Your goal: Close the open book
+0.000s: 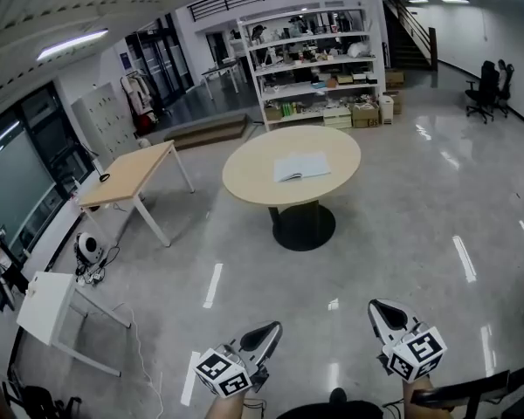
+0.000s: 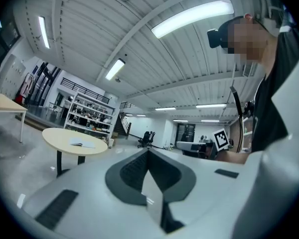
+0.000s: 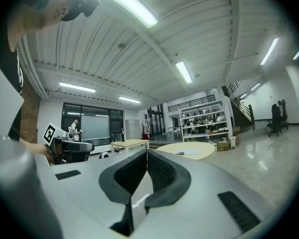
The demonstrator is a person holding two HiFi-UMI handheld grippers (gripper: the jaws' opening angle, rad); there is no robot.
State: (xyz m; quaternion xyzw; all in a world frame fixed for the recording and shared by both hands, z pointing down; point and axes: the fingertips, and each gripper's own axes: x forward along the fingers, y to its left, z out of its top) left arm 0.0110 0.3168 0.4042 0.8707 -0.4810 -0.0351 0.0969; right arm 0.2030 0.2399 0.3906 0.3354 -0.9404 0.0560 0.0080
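The left tongs (image 1: 273,328) are pressed together on nothing, near the viewer. Far ahead, the open book (image 1: 301,166) lies pages-up near the middle of the round tabletop (image 1: 244,180). Its long spread runs left-right, and the spine seemingly runs near-to-far. Its print is too small to read. The right tongs (image 1: 375,305) are likewise together, empty.

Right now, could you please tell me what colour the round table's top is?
Pale beige. The round table shows best in the head view.
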